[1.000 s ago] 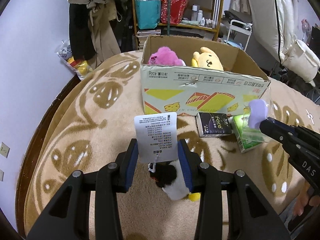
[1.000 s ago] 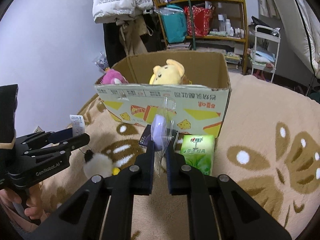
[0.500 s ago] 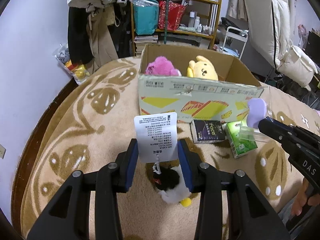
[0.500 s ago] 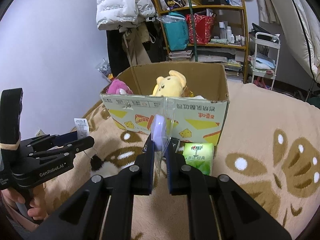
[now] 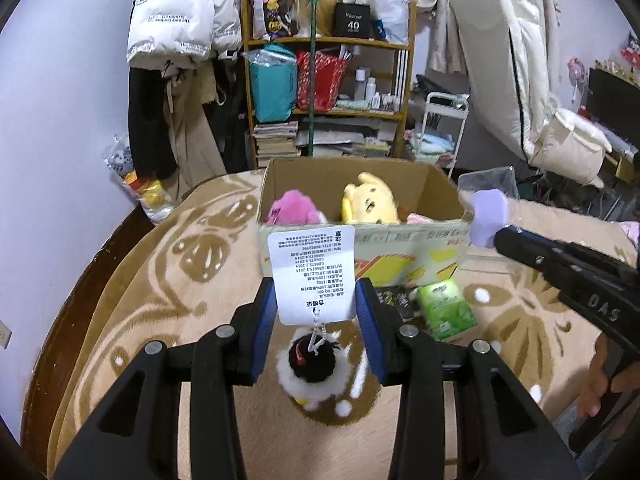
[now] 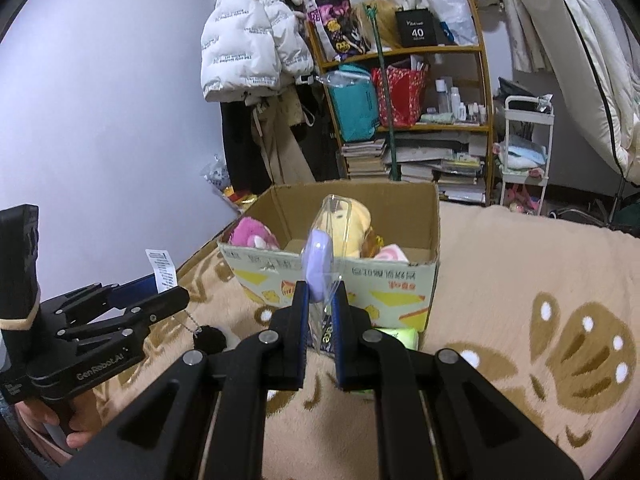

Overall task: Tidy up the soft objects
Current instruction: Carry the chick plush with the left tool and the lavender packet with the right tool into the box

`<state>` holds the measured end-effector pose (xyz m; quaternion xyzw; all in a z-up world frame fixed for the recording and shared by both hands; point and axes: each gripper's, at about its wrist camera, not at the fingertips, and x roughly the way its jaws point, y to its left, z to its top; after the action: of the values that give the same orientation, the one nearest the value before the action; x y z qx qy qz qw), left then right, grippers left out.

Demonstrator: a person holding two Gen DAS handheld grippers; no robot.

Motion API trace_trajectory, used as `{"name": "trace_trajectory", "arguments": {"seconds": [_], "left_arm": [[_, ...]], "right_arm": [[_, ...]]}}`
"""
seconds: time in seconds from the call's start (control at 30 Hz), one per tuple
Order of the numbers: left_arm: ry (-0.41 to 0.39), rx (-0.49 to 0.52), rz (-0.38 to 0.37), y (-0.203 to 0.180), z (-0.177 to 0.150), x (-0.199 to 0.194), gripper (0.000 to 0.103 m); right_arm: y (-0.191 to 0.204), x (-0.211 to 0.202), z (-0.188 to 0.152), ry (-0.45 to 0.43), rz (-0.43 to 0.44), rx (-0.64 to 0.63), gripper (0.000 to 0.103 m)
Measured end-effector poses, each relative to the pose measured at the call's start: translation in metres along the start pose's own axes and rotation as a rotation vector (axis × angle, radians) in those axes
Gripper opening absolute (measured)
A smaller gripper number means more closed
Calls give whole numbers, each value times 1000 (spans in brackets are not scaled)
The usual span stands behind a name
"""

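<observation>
The left gripper, black w/ blue pads, is closed on a stiff white paper tag printed w/ small text. From the tag a thin bead chain goes down to a small fluffy plush toy, black and white w/ a bit of yellow. The toy hangs under the jaws, above the soft beige blanket w/ brown flower pattern; I cannot tell if it touches the blanket.

The right gripper is clamped on a clear plastic pack w/ a flat, rounded lilac pad inside. The pack stands upright between the jaws, in front of the box.

The open brown cardboard box w/ yellow print on the front stands on the blanket. Inside are a fuzzy pink plush, a round yellow plush and a pale pink soft thing at the right corner.

Just in front of the box lie a shiny green tissue pack and, touching it on the left, a flat black pack.

Behind: wooden shelf w/ bags and books, a puffy white quilted jacket hanging.
</observation>
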<state>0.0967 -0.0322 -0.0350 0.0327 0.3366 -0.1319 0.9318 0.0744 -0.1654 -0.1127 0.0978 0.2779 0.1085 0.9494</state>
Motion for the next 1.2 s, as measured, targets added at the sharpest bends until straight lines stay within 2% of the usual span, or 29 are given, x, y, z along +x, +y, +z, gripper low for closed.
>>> {"name": "trace_trajectory", "arguments": {"seconds": [0.4, 0.7, 0.93, 1.2], "left_arm": [[-134, 21, -12, -18, 60, -24, 38], [-238, 47, 3, -21, 133, -15, 38], [-230, 12, 3, -16, 158, 16, 38], [-99, 55, 57, -18, 130, 72, 39]], "right_arm": [[-7, 0, 27, -54, -21, -11, 11], [-14, 14, 57, -87, -26, -30, 11], [-28, 40, 73, -70, -30, -36, 11], [-35, 67, 70, -32, -86, -79, 12]]}}
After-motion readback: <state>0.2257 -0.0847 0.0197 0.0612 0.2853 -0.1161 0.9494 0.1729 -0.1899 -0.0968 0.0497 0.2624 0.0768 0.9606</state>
